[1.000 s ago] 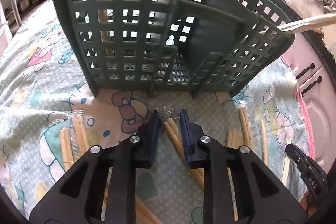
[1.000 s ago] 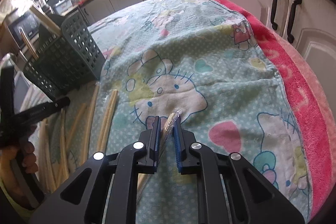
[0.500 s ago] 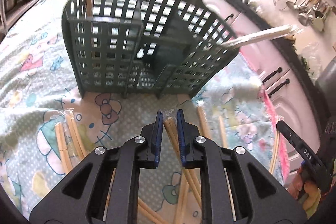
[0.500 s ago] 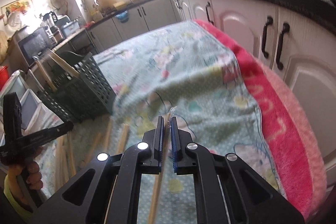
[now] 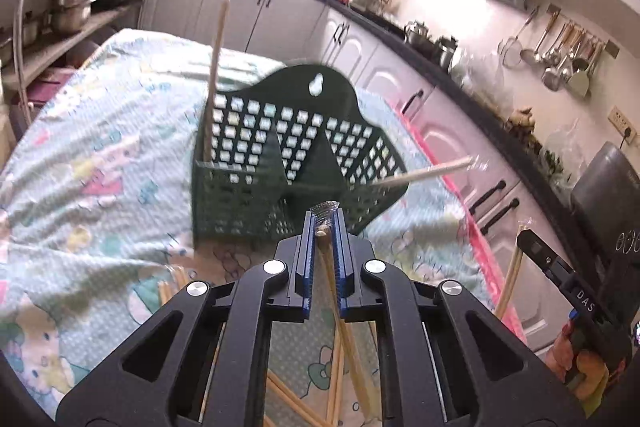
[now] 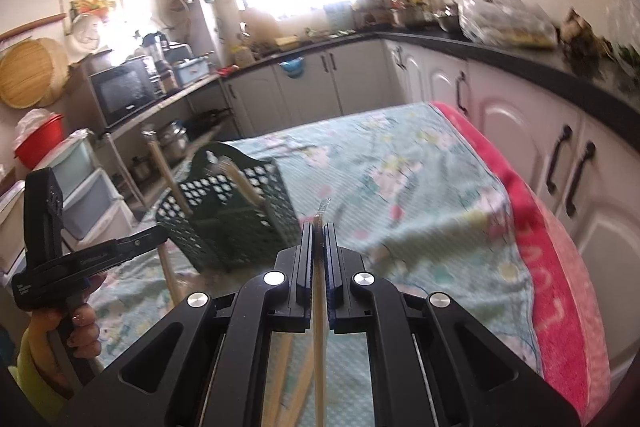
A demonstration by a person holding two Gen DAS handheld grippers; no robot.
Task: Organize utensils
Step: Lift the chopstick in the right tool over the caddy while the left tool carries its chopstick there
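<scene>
My left gripper [image 5: 323, 223] has its jaws closing tight on a wrapped pair of wooden chopsticks [image 5: 349, 339]. The pads press on its top end and it hangs above the cloth. The right gripper [image 6: 319, 227] is shut on another wrapped pair of chopsticks [image 6: 319, 331], also lifted. A dark green slotted utensil basket [image 5: 280, 147] stands ahead of the left gripper, and in the right wrist view the basket [image 6: 240, 211] is to the left. One chopstick pair [image 5: 216, 67] stands upright in it and another [image 5: 428, 173] leans out to the right. Several loose chopsticks [image 5: 172, 287] lie on the cloth.
A cartoon-print cloth [image 5: 100, 147] covers the table, with a pink towel edge [image 6: 560, 267] along its right side. White cabinets with black handles [image 6: 568, 167] and a dark counter run close beside it. A hand holds the left gripper [image 6: 92, 259] at the far left.
Both grippers closed on wrapped chopstick pairs and rose off the cloth, tilting up so the kitchen beyond shows. The basket now sits lower and farther in both views.
</scene>
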